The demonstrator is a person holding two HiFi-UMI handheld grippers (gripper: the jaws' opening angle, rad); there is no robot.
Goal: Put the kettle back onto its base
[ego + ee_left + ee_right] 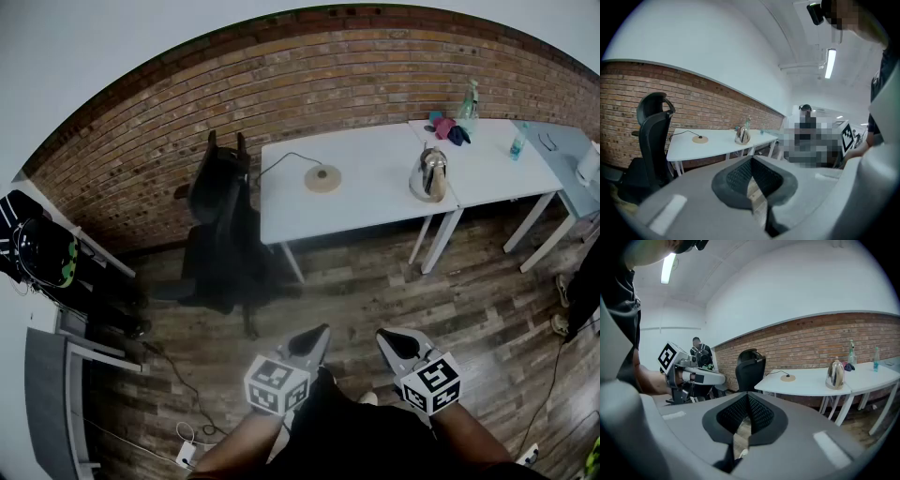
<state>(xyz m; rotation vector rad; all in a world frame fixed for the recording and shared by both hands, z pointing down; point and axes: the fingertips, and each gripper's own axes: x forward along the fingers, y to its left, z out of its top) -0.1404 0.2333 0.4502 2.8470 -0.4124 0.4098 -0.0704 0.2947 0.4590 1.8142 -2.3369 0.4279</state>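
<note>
A shiny metal kettle (431, 173) stands near the right end of a white table (366, 202). Its round tan base (322, 178), with a black cord, lies further left on the same table, apart from the kettle. Both grippers are held low over the wooden floor, far from the table. My left gripper (322, 330) and right gripper (382, 335) are shut and hold nothing. The left gripper view shows the kettle (742, 136) and base (700, 139) beyond the shut left gripper (751, 159). Kettle (835, 374) and base (788, 378) also show past the right gripper (747, 395).
A black office chair (220, 225) stands at the table's left end. A second white table (497, 173) adjoins on the right with bottles (468, 101) and coloured cloths (445, 126). A brick wall (281, 84) runs behind. Cables lie on the floor (183, 412).
</note>
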